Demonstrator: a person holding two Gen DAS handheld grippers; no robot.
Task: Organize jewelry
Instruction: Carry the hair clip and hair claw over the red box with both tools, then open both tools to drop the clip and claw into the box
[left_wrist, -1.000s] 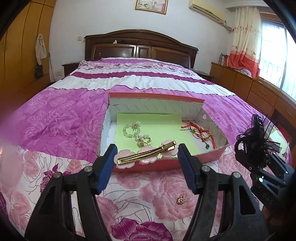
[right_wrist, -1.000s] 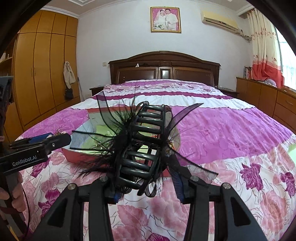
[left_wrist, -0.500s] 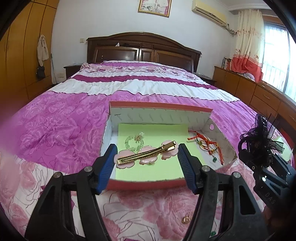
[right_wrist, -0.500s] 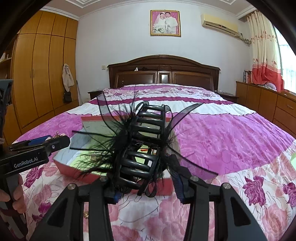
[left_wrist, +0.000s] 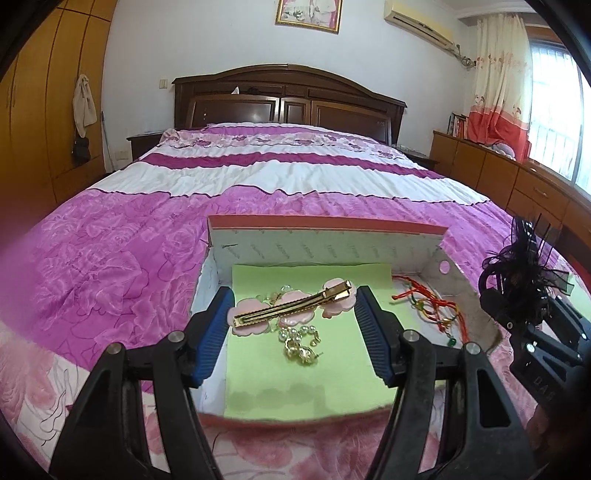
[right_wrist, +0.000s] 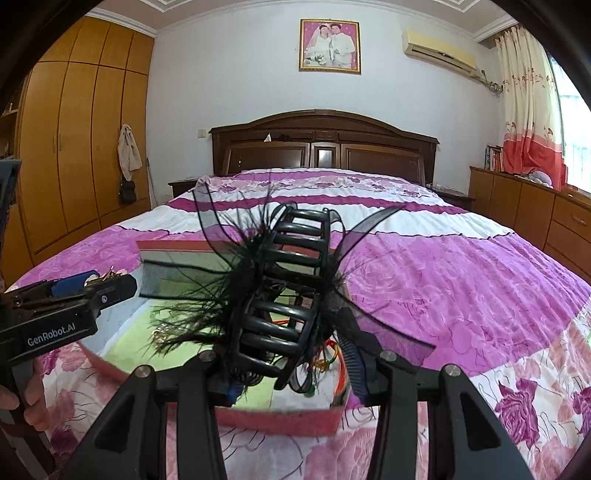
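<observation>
A shallow red-rimmed box (left_wrist: 325, 225) lined with green paper (left_wrist: 306, 384) lies on the bed. My left gripper (left_wrist: 293, 314) is shut on a gold hair clip with pink flowers (left_wrist: 291, 308) and holds it over the box's left half. Below it lie pearl and gold jewelry (left_wrist: 299, 341); red string bracelets (left_wrist: 428, 306) lie at the box's right. My right gripper (right_wrist: 284, 354) is shut on a black feathered claw clip (right_wrist: 280, 295) over the box's right end (right_wrist: 280, 415); it also shows in the left wrist view (left_wrist: 517, 295).
The box sits on a pink and purple floral bedspread (left_wrist: 110, 251). A dark wooden headboard (left_wrist: 288, 96) stands at the far end. Wooden wardrobes (right_wrist: 74, 147) are on the left, low cabinets (right_wrist: 535, 206) and a window on the right.
Both grippers have moved forward with their clips, from in front of the box to over its inside. The box now looks closer and lower in both views.
</observation>
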